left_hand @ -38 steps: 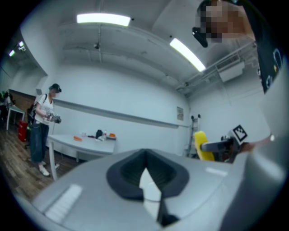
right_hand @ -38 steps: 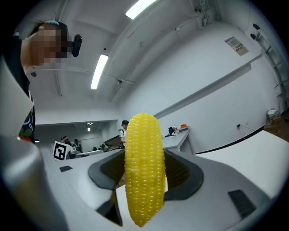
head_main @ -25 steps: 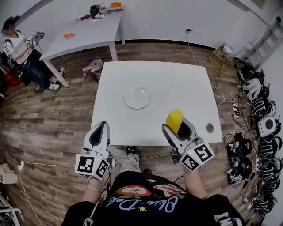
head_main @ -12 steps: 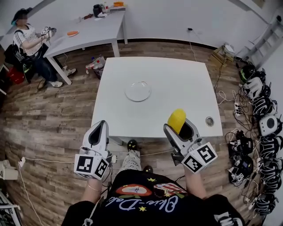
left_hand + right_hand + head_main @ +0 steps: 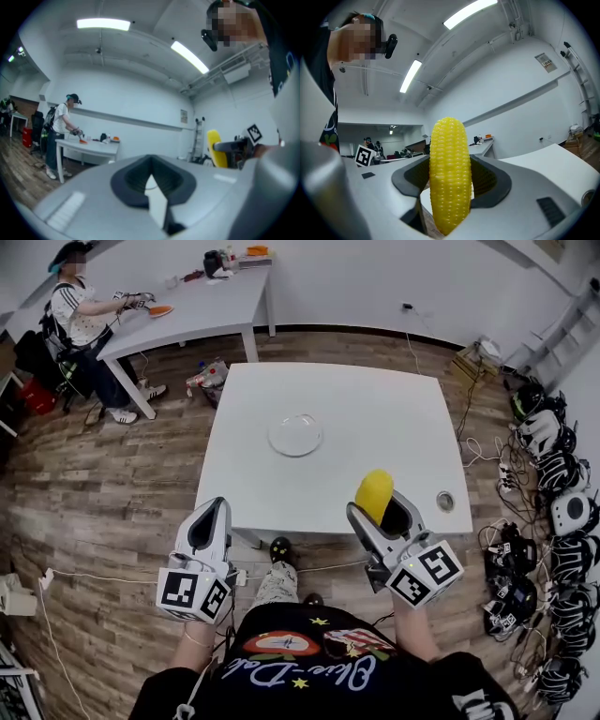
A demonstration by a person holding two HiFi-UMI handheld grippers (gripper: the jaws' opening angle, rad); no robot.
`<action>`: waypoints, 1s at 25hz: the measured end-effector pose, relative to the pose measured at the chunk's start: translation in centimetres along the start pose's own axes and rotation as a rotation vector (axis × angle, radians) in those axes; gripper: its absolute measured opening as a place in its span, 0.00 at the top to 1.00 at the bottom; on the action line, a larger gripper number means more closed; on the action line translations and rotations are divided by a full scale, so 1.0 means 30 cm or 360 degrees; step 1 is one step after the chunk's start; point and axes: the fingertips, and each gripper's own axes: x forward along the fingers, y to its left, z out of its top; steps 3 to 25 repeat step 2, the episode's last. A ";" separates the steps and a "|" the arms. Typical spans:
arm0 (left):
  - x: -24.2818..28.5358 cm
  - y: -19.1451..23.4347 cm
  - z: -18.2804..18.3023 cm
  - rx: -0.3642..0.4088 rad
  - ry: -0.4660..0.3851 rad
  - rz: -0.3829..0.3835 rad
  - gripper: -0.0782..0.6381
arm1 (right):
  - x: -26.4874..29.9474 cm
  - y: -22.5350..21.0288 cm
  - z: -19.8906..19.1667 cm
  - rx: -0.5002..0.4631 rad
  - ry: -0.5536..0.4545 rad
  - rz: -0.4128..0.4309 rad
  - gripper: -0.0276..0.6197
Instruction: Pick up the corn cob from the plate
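Looking steeply down on a white square surface (image 5: 375, 418) set on a wood-plank floor (image 5: 112, 512), white walls behind. Near the middle of it, a little to the left, a clear glass plate (image 5: 295, 435); close to the near right corner, a small round fitting (image 5: 444, 502). Beyond, at the back left, a second white table (image 5: 206, 306) carrying a few small items, with a seated person (image 5: 80, 320) at its left end. Down the right side of the floor, a row of black and white headsets (image 5: 553, 512) amid trailing cables (image 5: 483, 451). In the right tongs (image 5: 382, 510), jaws clamped on the yellow corn cob (image 5: 373, 494): gripped low on its length, standing upright, rounded tip well above the jaws, kernels facing the right gripper view. Held above the near edge of the surface, right of centre, well apart from the plate. The left tongs (image 5: 213, 514) level with it on the other side, just off the near left corner and over the floor, jaws brought together with nothing between them, tips aimed up and away toward the far wall.
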 end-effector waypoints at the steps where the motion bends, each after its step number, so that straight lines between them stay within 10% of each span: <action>1: -0.001 0.004 0.002 0.0003 0.0002 0.0000 0.90 | 0.007 0.000 0.004 0.0005 0.0000 0.0002 0.57; 25: -0.001 0.007 0.005 0.0006 0.0003 -0.0001 0.90 | 0.014 -0.001 0.008 0.0011 0.0000 0.0005 0.57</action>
